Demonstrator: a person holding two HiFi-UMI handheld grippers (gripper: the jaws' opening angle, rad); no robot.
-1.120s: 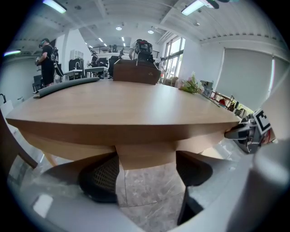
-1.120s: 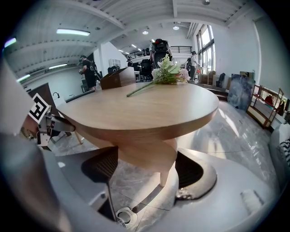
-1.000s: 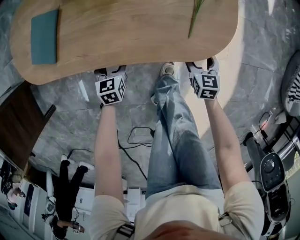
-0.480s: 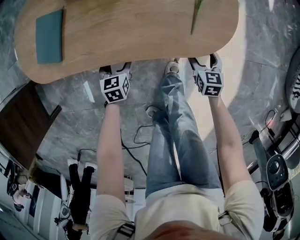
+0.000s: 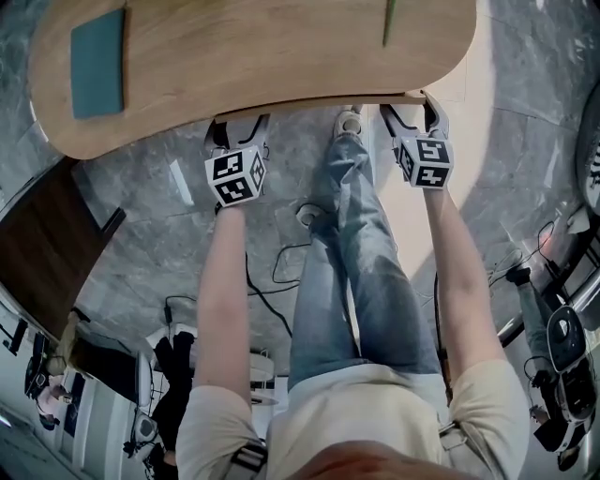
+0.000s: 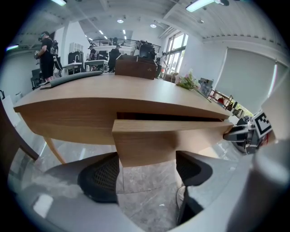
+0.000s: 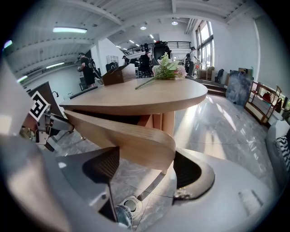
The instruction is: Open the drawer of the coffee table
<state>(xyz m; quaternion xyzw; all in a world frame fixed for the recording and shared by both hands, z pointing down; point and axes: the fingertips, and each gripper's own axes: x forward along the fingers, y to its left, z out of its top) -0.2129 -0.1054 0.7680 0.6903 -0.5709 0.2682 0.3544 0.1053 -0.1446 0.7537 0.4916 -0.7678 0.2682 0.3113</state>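
Note:
The coffee table [image 5: 262,56] has a light oval wooden top. Its drawer front [image 6: 149,145] stands out a little from the table edge, with a dark gap behind it. In the head view only a thin strip of the drawer [image 5: 398,97] shows under the rim. My left gripper [image 5: 240,122] holds the drawer's left end, which sits between its pads [image 6: 104,174]. My right gripper [image 5: 412,105] holds the rounded right end [image 7: 131,136] the same way. Each gripper shows in the other's view: the right gripper [image 6: 244,133] and the left gripper [image 7: 45,124].
A teal pad [image 5: 97,63] and a green stem [image 5: 388,21] lie on the table top. The person's jeans-clad legs [image 5: 356,244] and a shoe [image 5: 349,122] are between my arms. Cables [image 5: 281,272] cross the marble floor. Dark wooden furniture [image 5: 37,253] stands left, equipment [image 5: 562,347] right.
In the head view the table and both grippers have shifted up the picture together. A strip of drawer now shows under the table's rim by the right gripper.

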